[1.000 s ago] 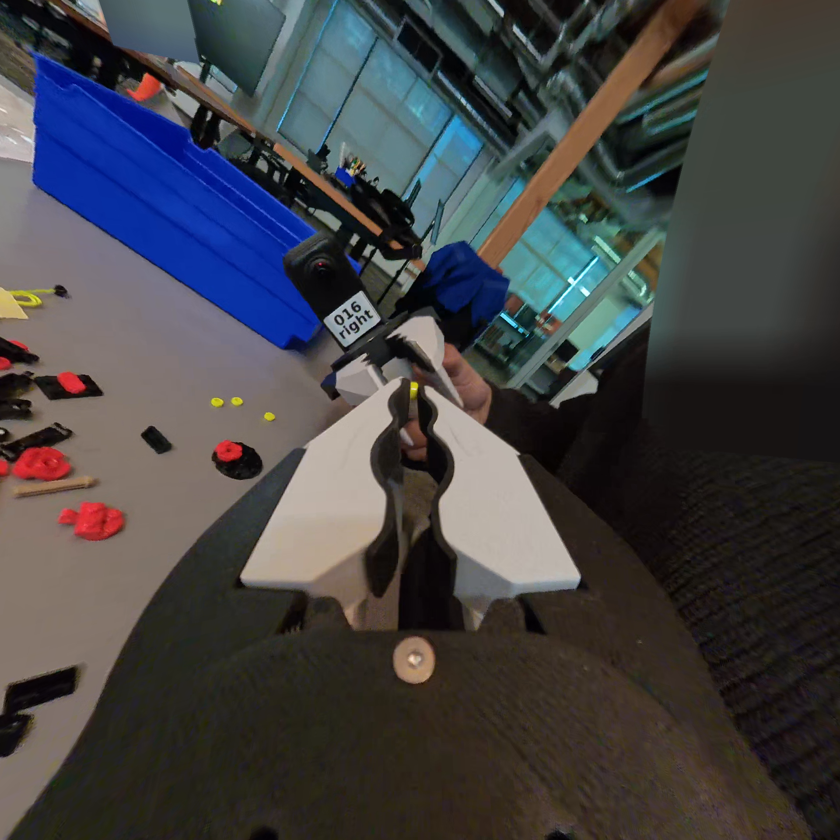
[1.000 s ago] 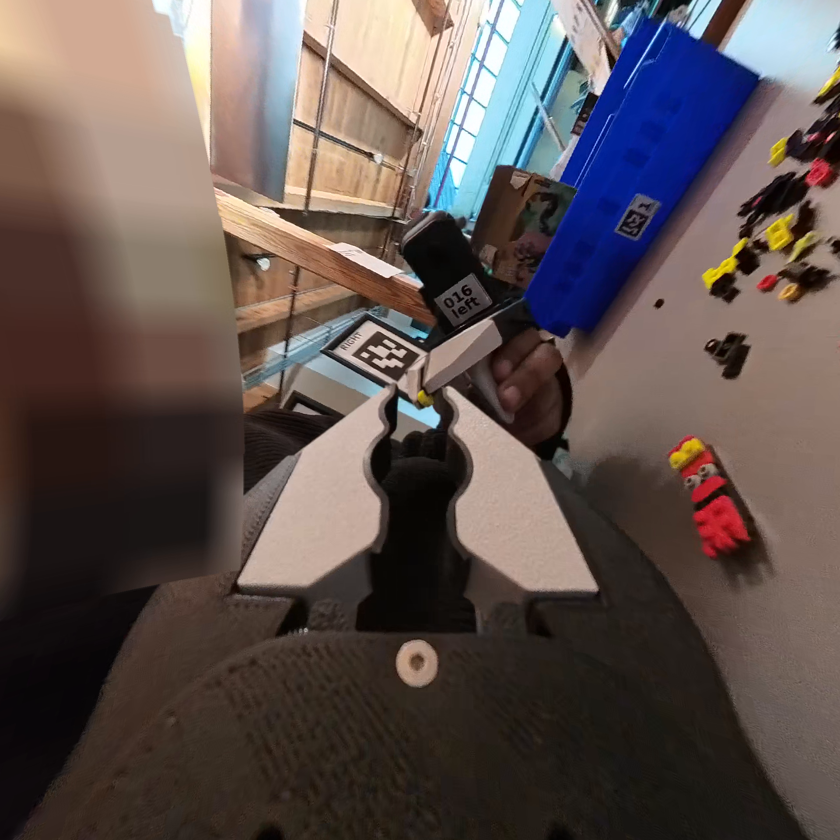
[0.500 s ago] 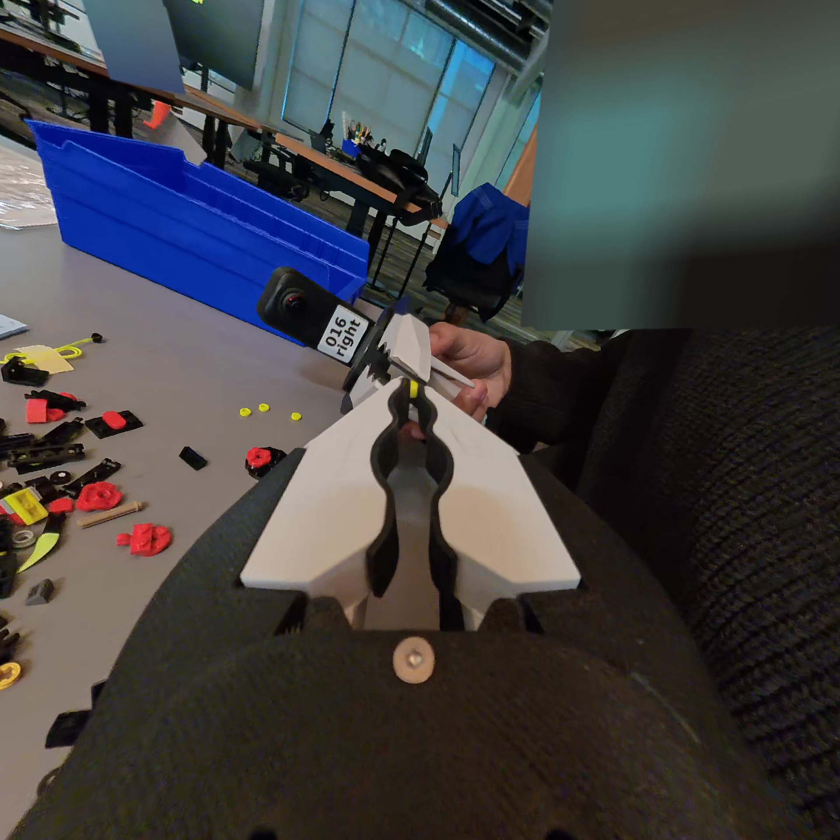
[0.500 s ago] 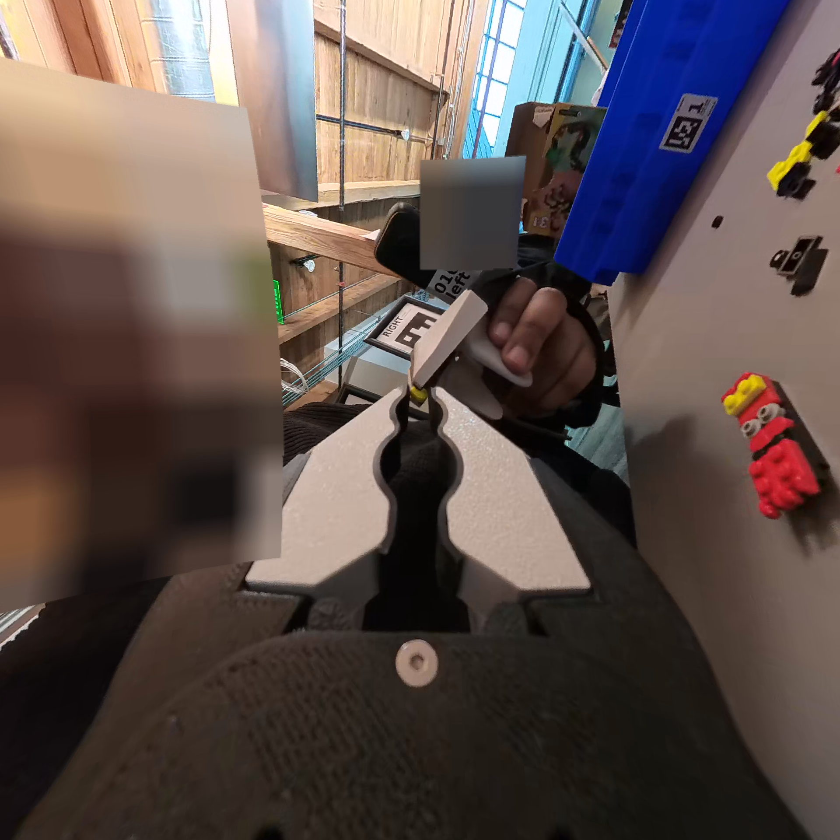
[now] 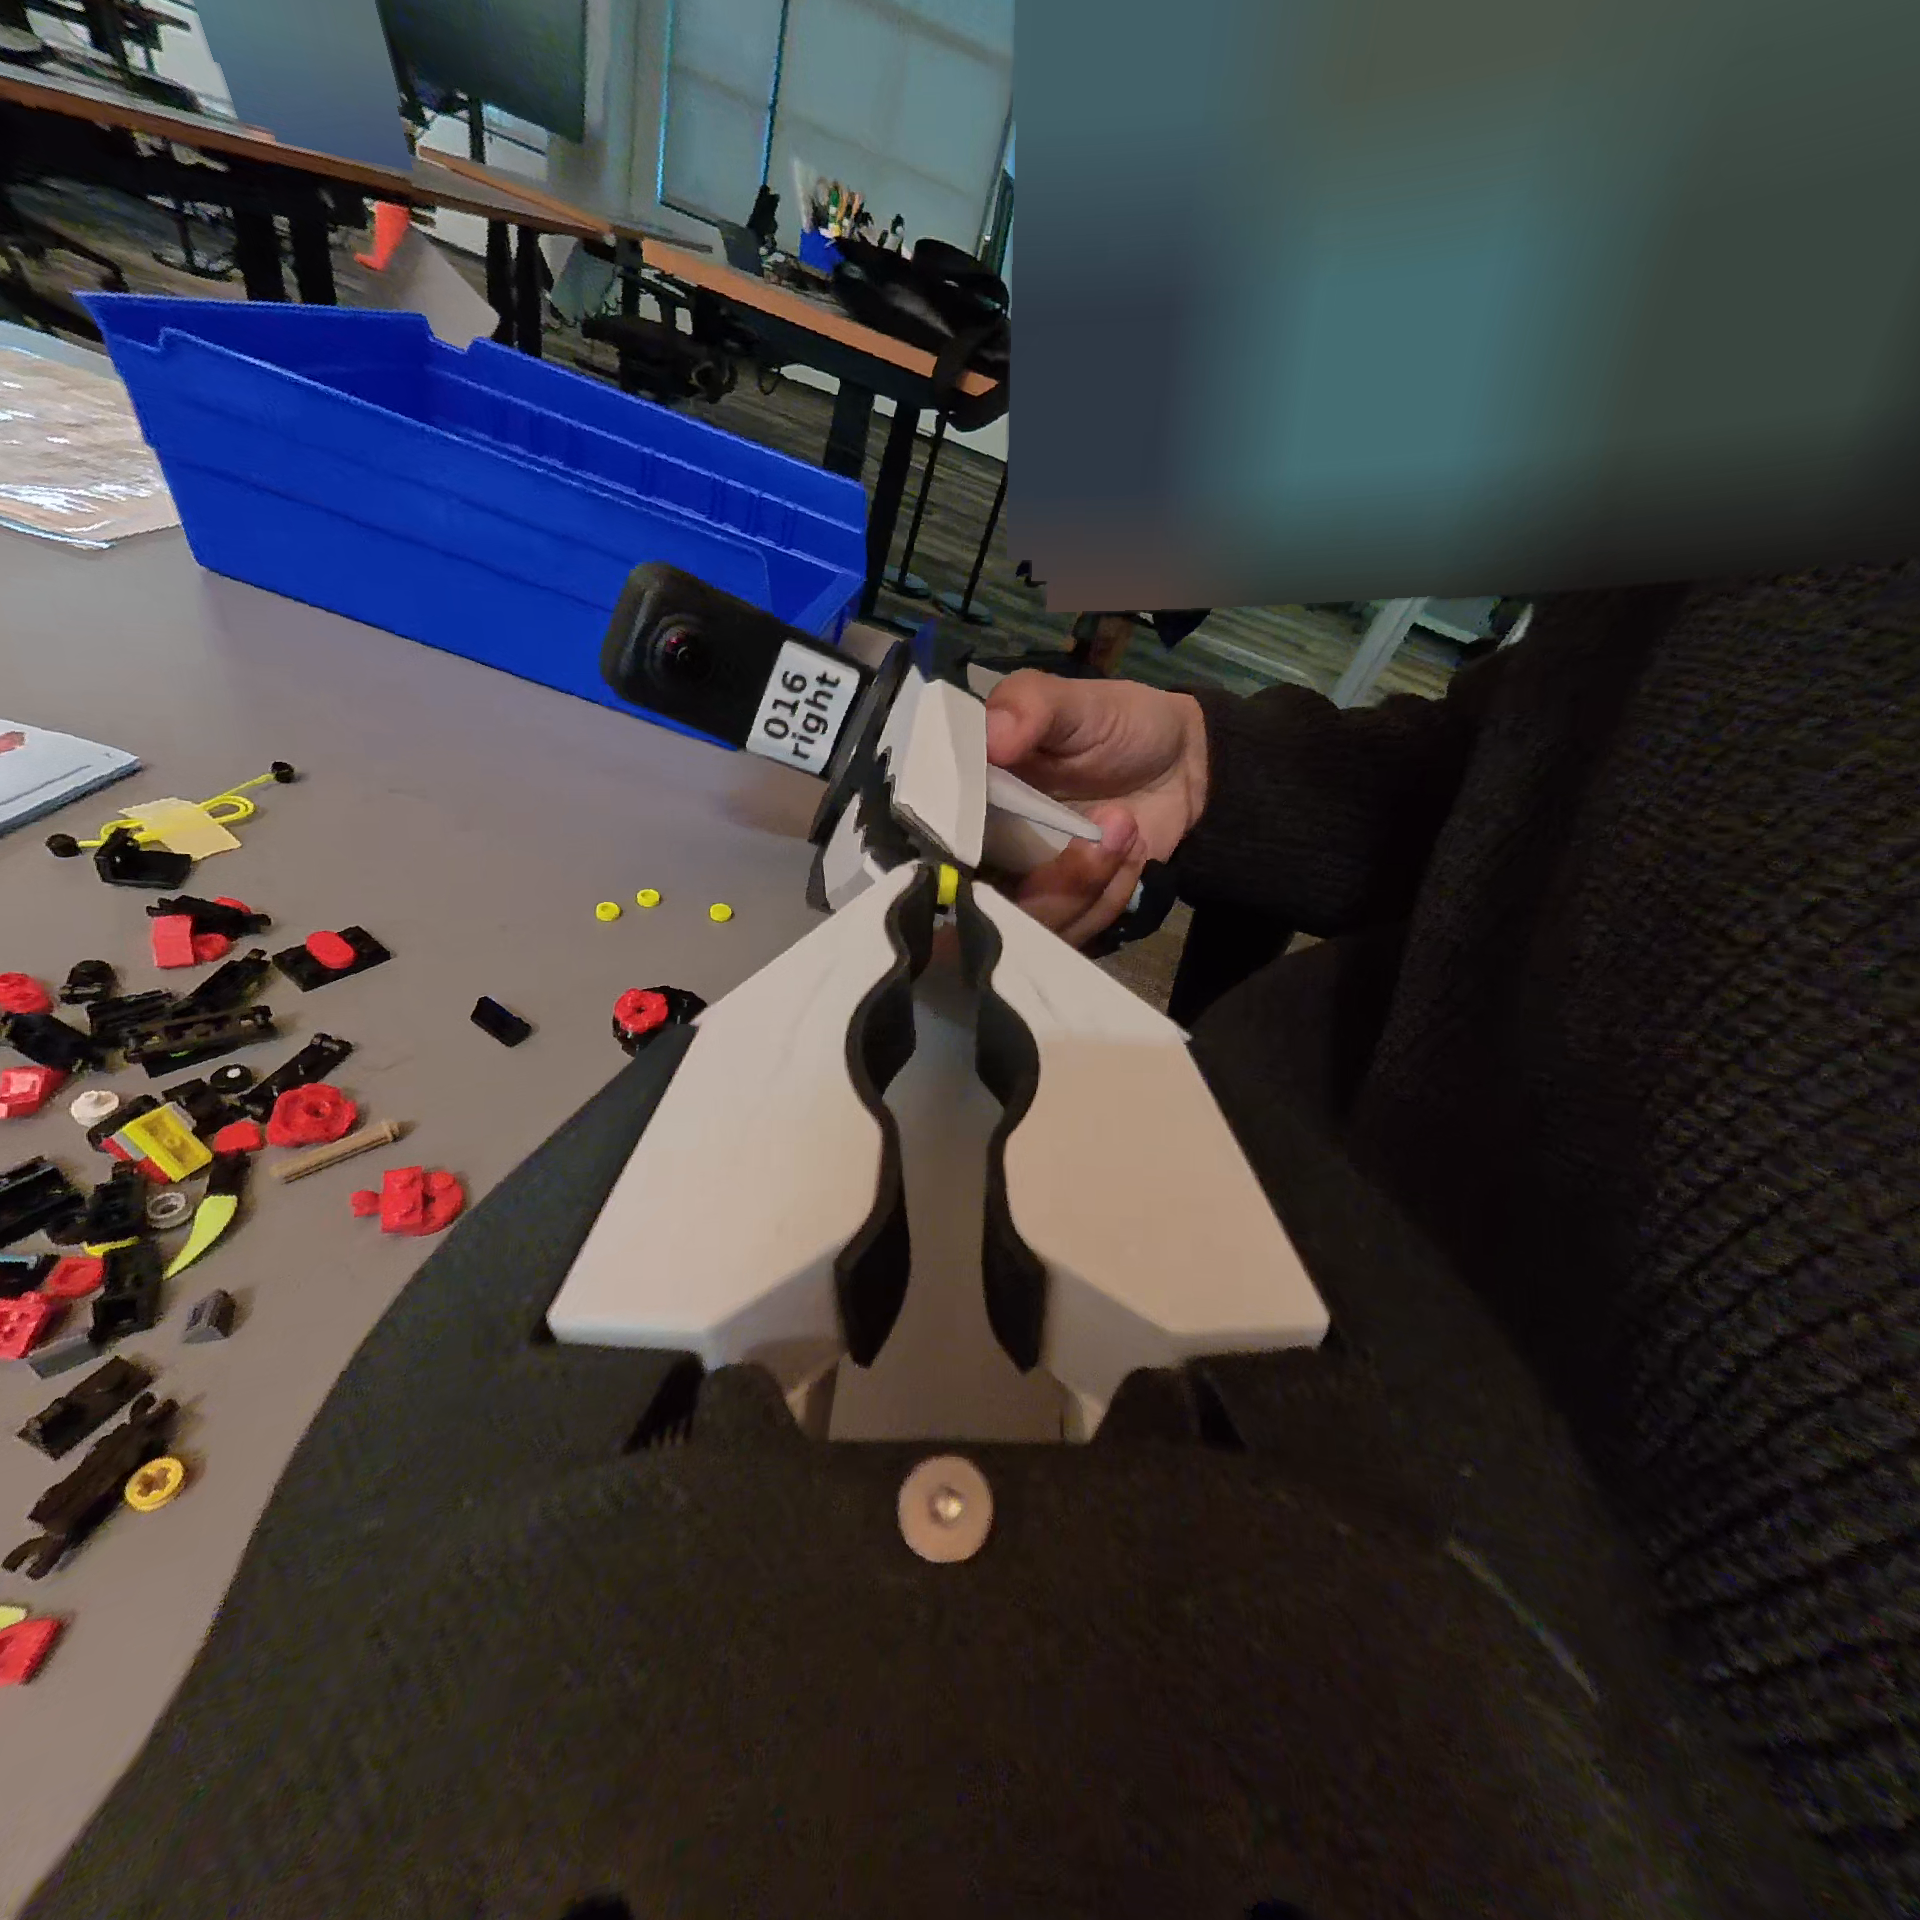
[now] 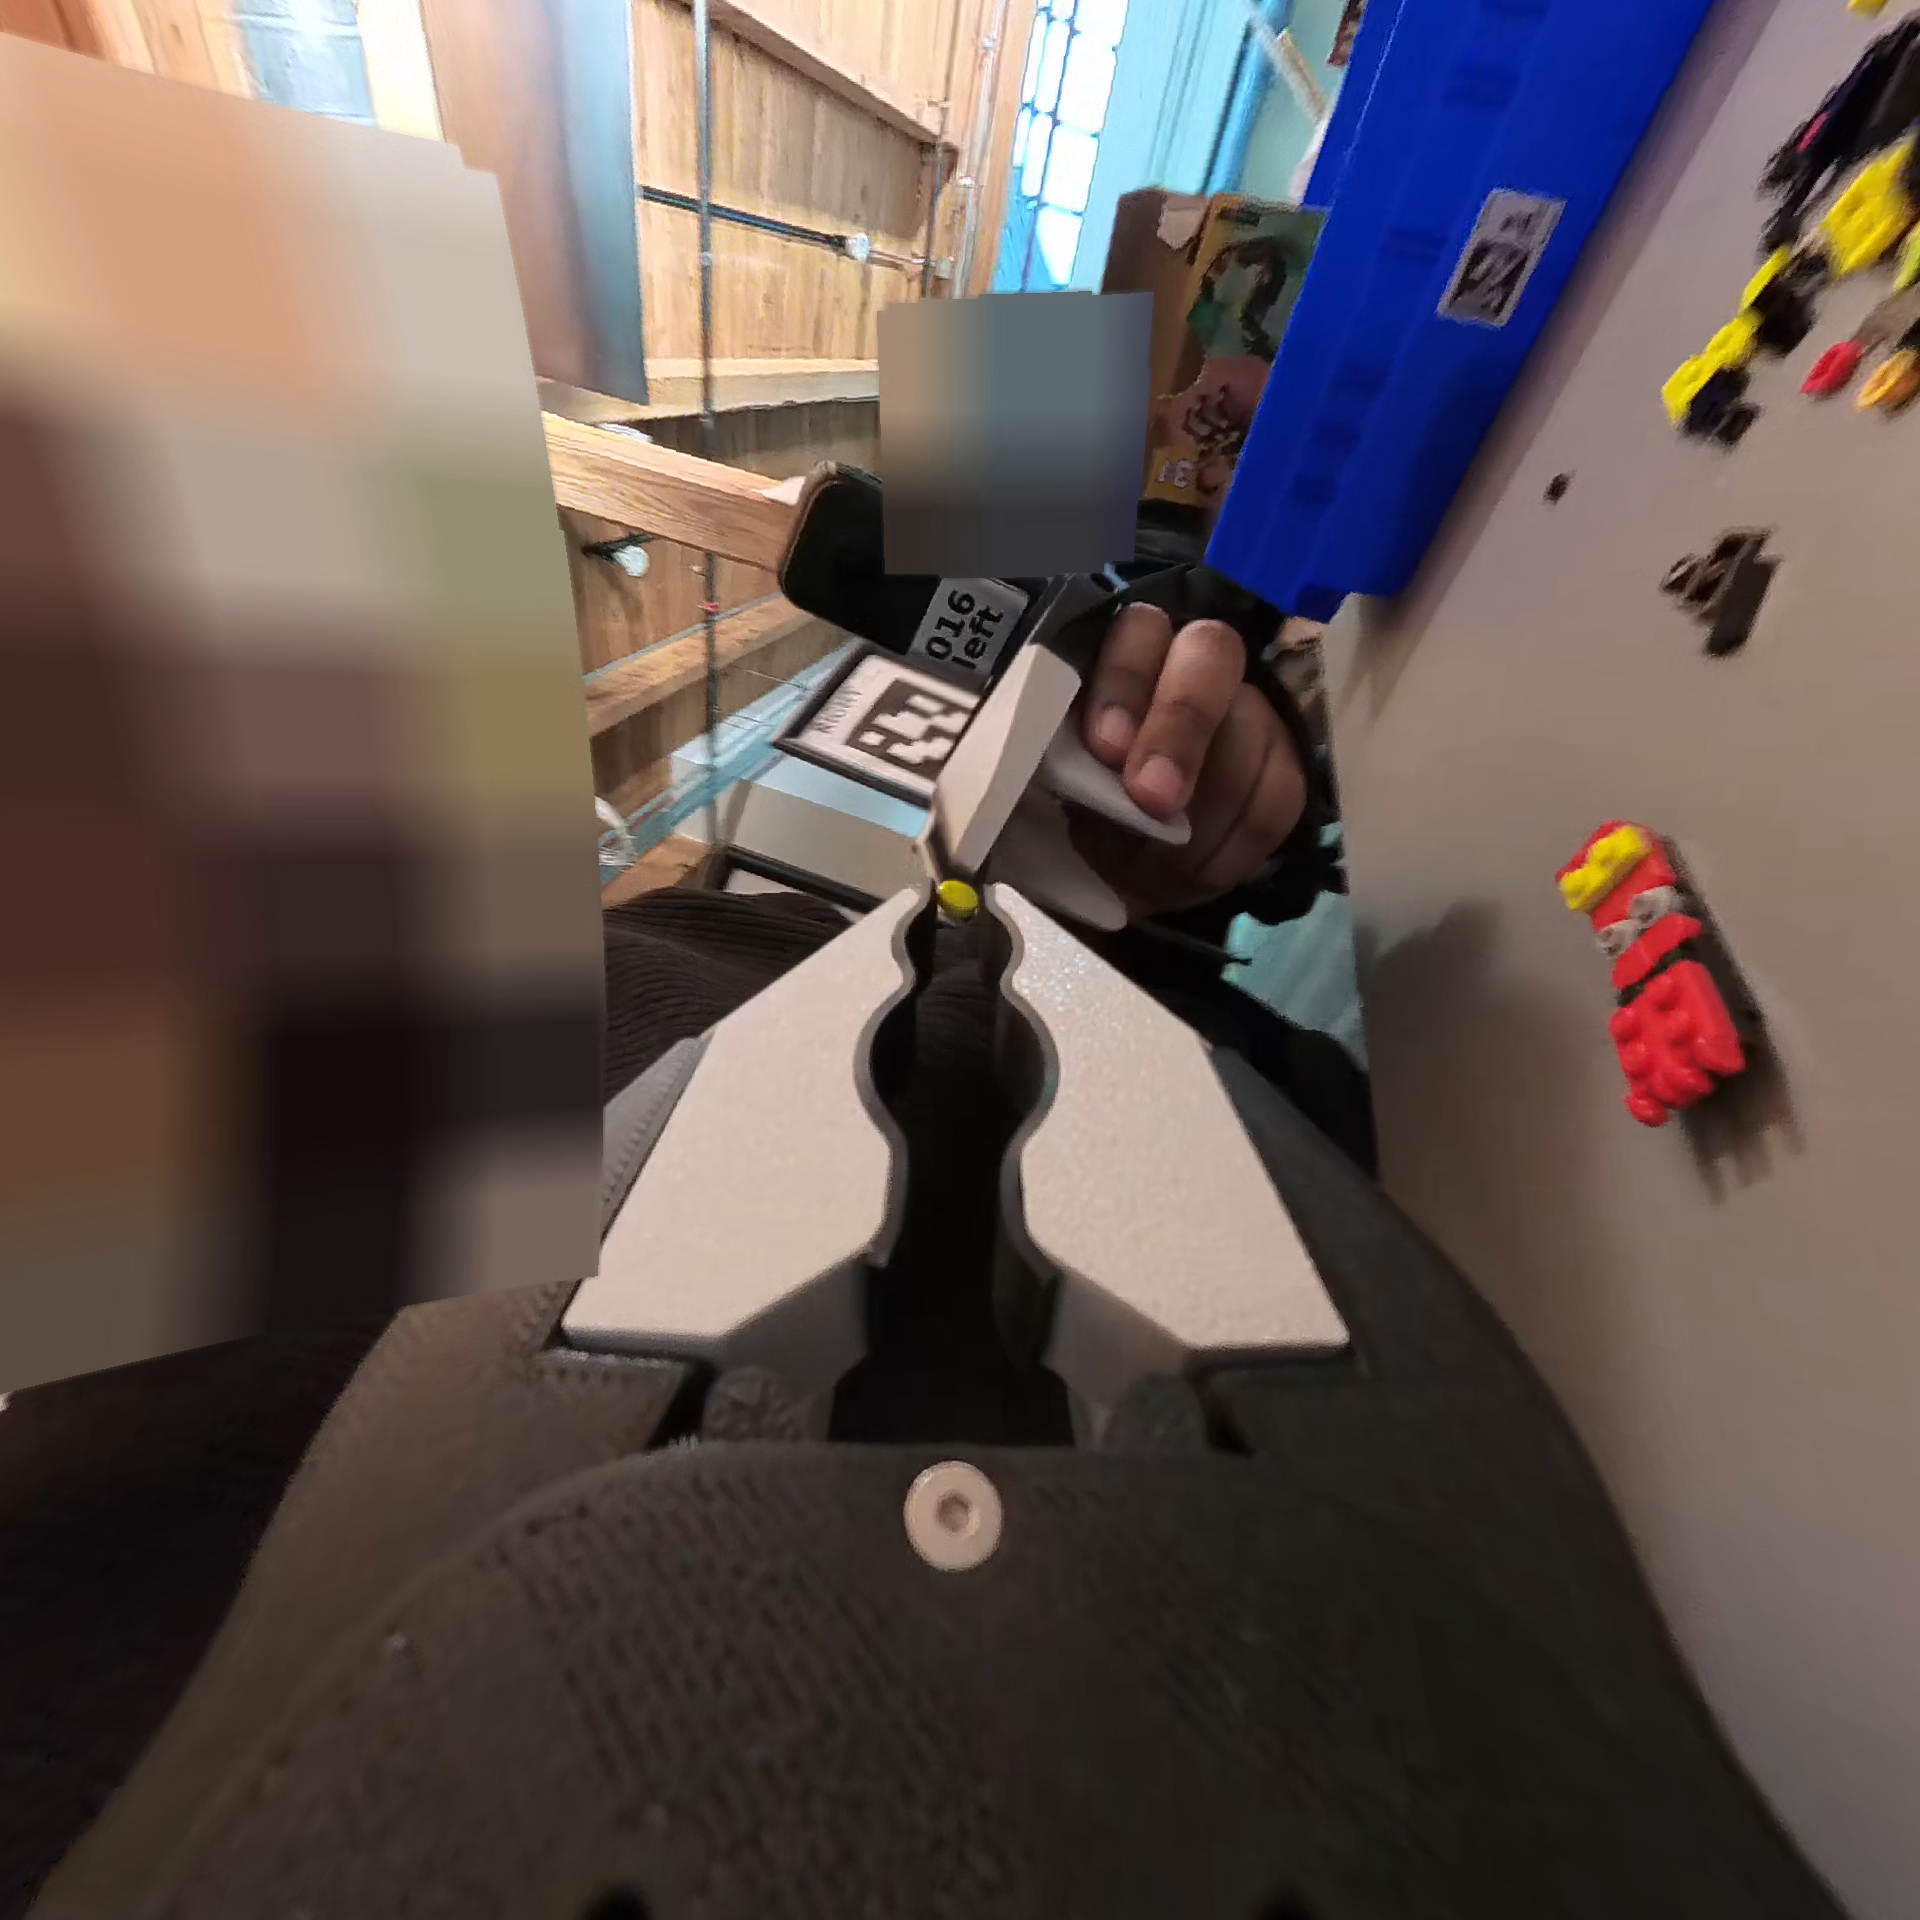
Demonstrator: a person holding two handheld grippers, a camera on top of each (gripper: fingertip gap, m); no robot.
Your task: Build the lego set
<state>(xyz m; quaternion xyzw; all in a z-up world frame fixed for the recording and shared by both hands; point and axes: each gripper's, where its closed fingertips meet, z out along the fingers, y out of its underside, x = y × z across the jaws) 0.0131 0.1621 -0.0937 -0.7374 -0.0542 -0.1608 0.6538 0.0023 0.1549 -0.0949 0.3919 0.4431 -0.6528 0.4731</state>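
A small yellow round piece (image 5: 945,885) sits between the tips of my left gripper (image 5: 943,902), which is shut on it in the air off the table edge. My right gripper (image 5: 920,857) meets it tip to tip from the far side. In the right wrist view the right gripper (image 6: 956,914) has its jaws drawn in close on both sides of the yellow piece (image 6: 957,900), with the left gripper (image 6: 971,852) just beyond. A red and yellow built assembly (image 6: 1652,977) lies on the grey table (image 6: 1558,1351).
A blue bin (image 5: 468,488) stands at the table's back. Several loose red, black and yellow pieces (image 5: 156,1091) lie scattered at left, with three yellow studs (image 5: 648,900) nearer. A booklet (image 5: 52,769) lies far left. A person's dark sweater (image 5: 1662,1143) fills the right.
Both grippers stayed tip to tip while the pair swung and levelled out. The right jaws narrowed around the yellow piece a second ago and have held that width since.
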